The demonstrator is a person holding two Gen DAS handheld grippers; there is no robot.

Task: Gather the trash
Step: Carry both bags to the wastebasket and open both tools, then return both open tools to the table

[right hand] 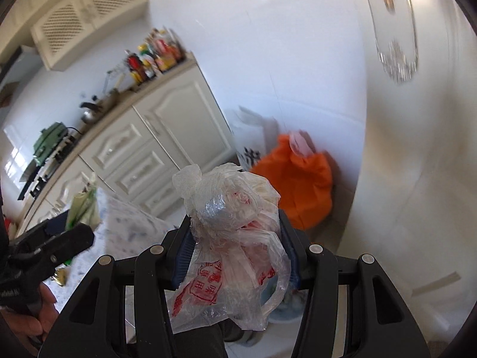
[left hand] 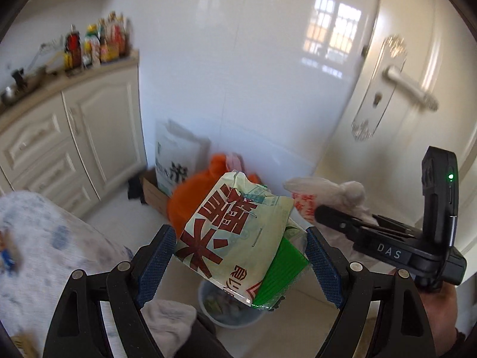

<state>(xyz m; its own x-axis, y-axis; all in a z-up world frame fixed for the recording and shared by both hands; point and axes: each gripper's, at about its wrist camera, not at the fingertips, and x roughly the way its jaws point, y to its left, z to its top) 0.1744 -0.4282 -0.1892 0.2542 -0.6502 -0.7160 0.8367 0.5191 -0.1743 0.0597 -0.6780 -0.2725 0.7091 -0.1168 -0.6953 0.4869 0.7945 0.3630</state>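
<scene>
The left tongs [left hand: 238,256] are clamped on a printed packet [left hand: 235,232], the right tongs [right hand: 235,256] on a knotted plastic bag [right hand: 229,238]. Release is best withheld until both are centred over the bin [left hand: 229,304], low centre.

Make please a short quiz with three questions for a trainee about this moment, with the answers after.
1. True or false: the left gripper is empty.
2. What lies on the floor directly below the pale green packet with red characters?
A. a cardboard box
B. a pale blue bin
C. a kettle
3. Fill in: the right gripper is closed on a crumpled clear ______ with red print.

Key
1. False: its pads press on the packet from both sides.
2. B
3. plastic bag
</scene>
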